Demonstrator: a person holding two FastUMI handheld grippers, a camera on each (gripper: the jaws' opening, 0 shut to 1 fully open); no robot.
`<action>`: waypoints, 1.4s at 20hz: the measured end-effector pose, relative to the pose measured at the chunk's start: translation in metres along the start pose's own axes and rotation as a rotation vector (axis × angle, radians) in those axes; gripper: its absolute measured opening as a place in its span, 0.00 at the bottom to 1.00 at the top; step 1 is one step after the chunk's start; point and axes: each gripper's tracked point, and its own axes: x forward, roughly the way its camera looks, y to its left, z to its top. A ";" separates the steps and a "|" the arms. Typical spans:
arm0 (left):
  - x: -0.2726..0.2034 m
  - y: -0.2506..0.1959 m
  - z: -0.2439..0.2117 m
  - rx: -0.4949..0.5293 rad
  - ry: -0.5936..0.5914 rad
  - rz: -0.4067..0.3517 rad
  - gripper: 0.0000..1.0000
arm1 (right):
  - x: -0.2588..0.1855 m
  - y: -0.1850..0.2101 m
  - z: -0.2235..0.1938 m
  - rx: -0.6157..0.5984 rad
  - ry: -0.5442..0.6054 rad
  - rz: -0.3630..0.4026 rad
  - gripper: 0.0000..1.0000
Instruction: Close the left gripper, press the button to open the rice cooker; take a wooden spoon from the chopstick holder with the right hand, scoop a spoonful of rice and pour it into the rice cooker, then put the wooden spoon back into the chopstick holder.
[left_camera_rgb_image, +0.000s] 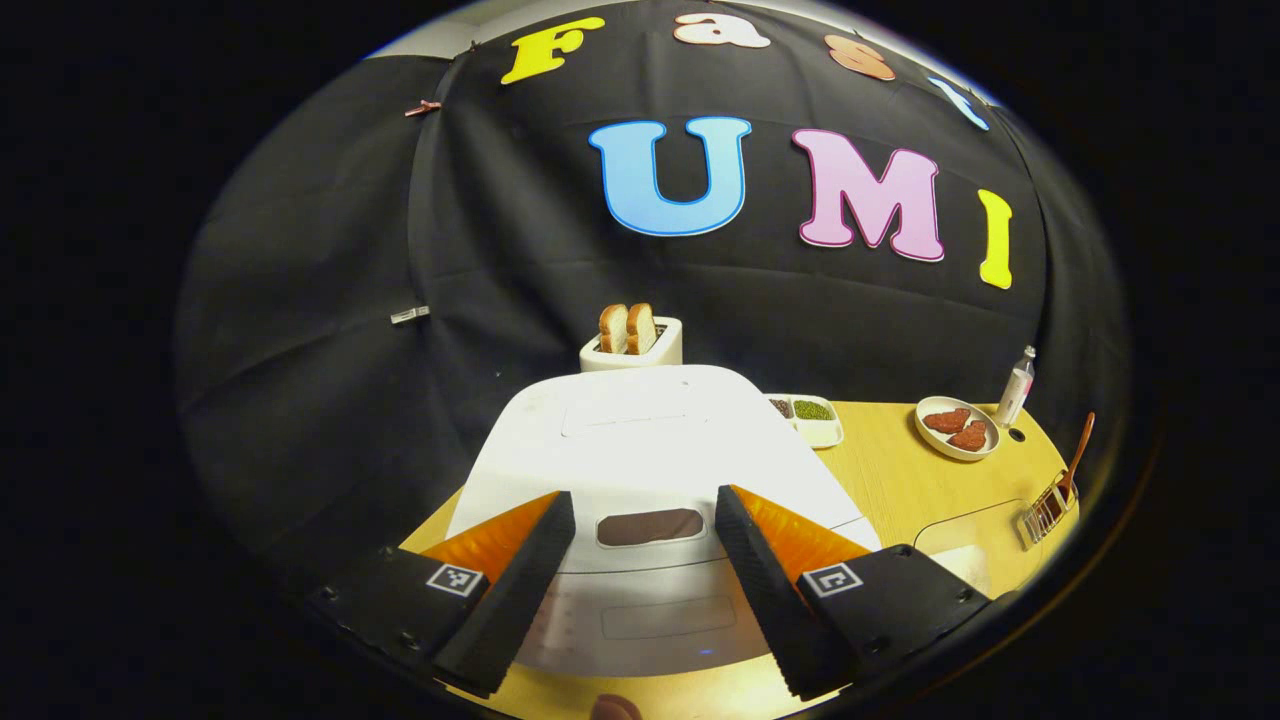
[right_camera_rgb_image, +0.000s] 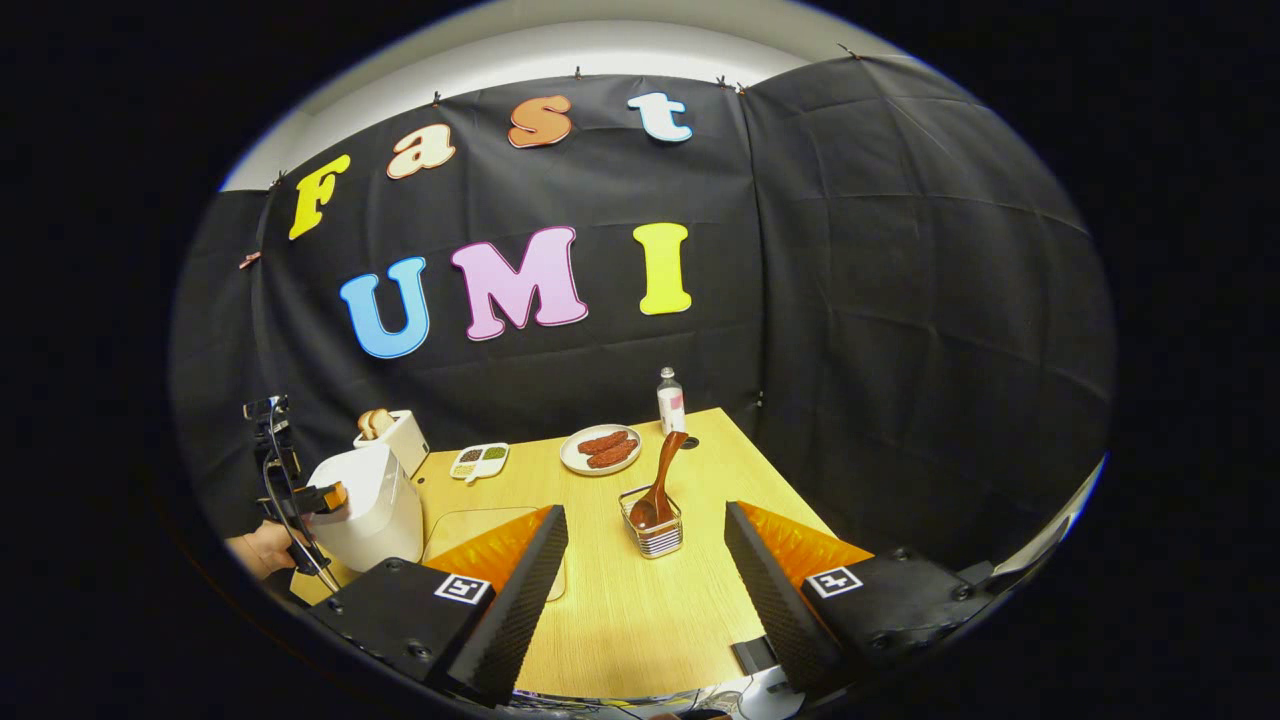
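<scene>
Wooden spoon (right_camera_rgb_image: 662, 478) upright in chopstick holder (right_camera_rgb_image: 655, 537).

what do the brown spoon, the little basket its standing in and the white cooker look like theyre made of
The brown long-handled spoon looks like wood with a smooth, slightly glossy finish, going by its warm brown tone. The small basket-like holder seems to be bright metal wire, since thin shiny bars show. The white rounded rice cooker appears to be smooth plastic, though coated metal is possible.
</scene>
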 end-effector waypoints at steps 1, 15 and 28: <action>0.001 0.000 0.000 -0.010 0.002 0.000 1.00 | 0.000 0.001 -0.001 0.002 0.001 0.001 0.98; -0.081 -0.008 0.088 -0.025 -0.263 -0.170 0.95 | 0.001 0.035 0.035 -0.085 -0.085 0.047 0.98; -0.233 0.054 0.151 -0.092 -0.495 -0.261 0.93 | 0.000 0.104 0.105 -0.188 -0.280 0.064 0.99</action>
